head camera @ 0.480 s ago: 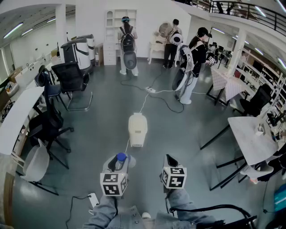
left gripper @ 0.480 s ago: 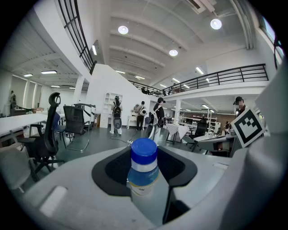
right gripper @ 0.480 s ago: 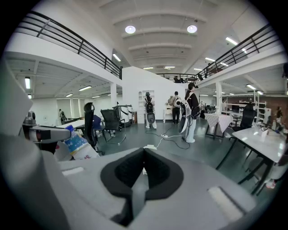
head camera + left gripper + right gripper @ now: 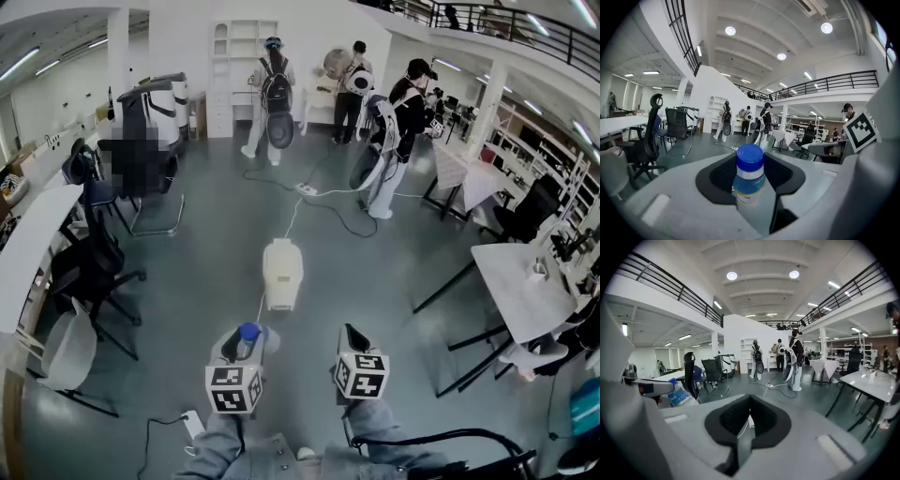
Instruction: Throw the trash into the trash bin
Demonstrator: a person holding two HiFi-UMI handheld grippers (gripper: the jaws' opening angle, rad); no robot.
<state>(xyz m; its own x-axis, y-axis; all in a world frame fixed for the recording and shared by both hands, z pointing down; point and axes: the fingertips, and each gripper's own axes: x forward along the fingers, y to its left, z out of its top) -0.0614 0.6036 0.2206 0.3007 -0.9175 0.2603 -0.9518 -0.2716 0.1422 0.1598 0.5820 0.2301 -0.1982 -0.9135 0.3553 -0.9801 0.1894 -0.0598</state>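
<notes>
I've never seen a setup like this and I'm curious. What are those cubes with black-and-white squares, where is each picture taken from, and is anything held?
No robot here: a person carries a hand-held two-jaw gripper in each hand; the patterned cubes are part of them. The head view looks down from the person's head; the two gripper views look along each gripper's jaws. The left gripper grips a blue-capped bottle. The right gripper holds nothing, its jaws slightly apart. Ahead on the grey floor stands a white bin; other people stand further back.
</notes>
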